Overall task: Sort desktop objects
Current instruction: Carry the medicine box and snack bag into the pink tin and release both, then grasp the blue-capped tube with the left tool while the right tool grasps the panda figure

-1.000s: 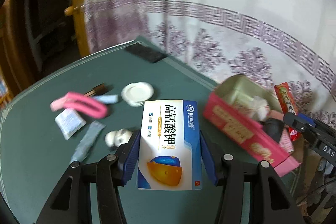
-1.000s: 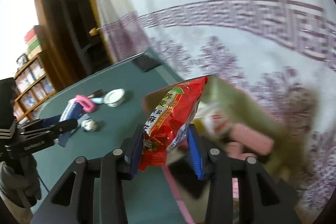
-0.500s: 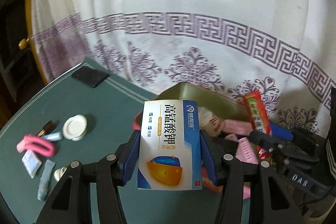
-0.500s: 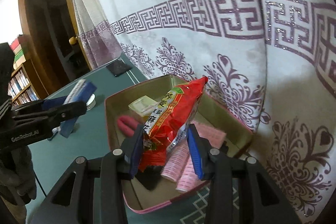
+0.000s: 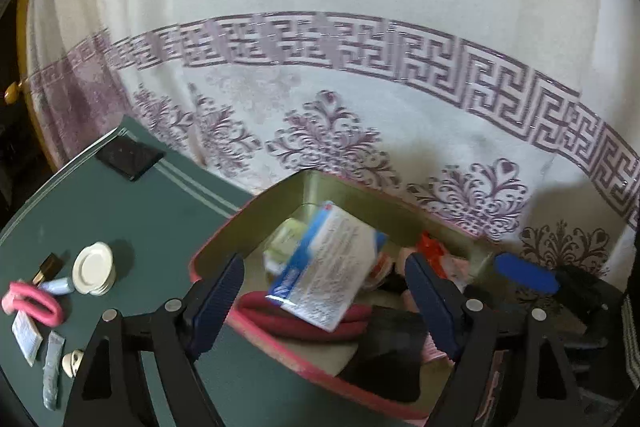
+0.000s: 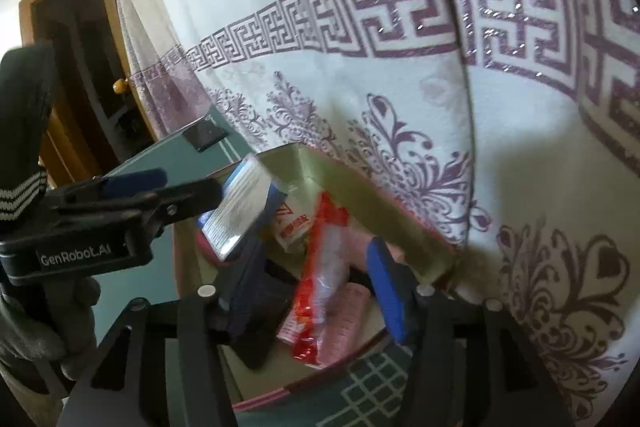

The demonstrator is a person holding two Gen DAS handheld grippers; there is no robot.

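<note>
The left gripper is seen with its blue-padded jaws spread wide and nothing pinched between them. Just ahead of the gap, a white and blue cardboard medicine box is seen blurred and tilted over the contents of a pink-walled rectangular tin with a pale gold interior; its printed back is turned up, and its long axis runs from near-left to far-right of the jaws, the far corner raised. Whether it is touching the items beneath cannot be told. The right gripper is likewise held with jaws apart, gripping nothing, and a red and white crinkled plastic snack packet is seen between and slightly beyond them, free of both pads, its long axis running away from the jaws into the tin, the far end pointing toward the tin's back wall. Both items are judged to be released into the tin. Well off to the left of the left jaws, on the dark green tabletop, the unsorted items are found: a round white lid, a pink looped band, a small white sachet, and a grey tube. The left gripper is nearer to these, so the next pick is judged to fall to it.
</note>
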